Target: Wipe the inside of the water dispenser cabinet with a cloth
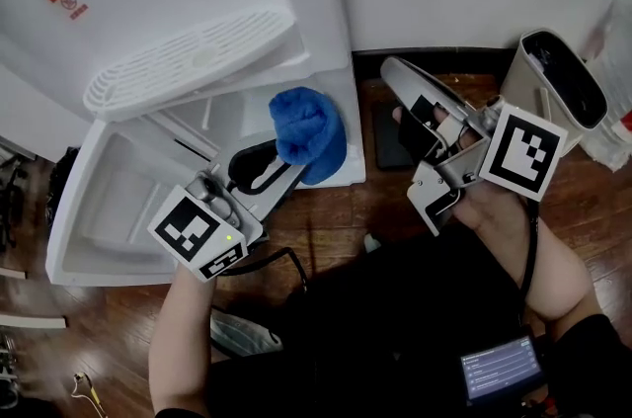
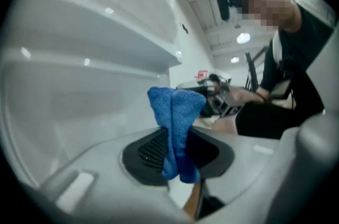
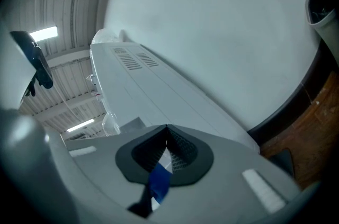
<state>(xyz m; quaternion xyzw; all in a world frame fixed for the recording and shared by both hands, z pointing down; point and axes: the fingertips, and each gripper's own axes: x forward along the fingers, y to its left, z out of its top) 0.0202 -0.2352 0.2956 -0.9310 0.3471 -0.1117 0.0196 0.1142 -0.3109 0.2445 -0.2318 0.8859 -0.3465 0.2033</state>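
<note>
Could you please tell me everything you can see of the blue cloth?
The blue cloth looks like fluffy, bright blue microfibre, bunched into a soft lump with a fold running down its middle. The left gripper is shut on one end of it, so most of the cloth sticks out beyond the jaws. It is held at the front edge of the open white water dispenser cabinet. Whether it touches the cabinet cannot be told.
</note>
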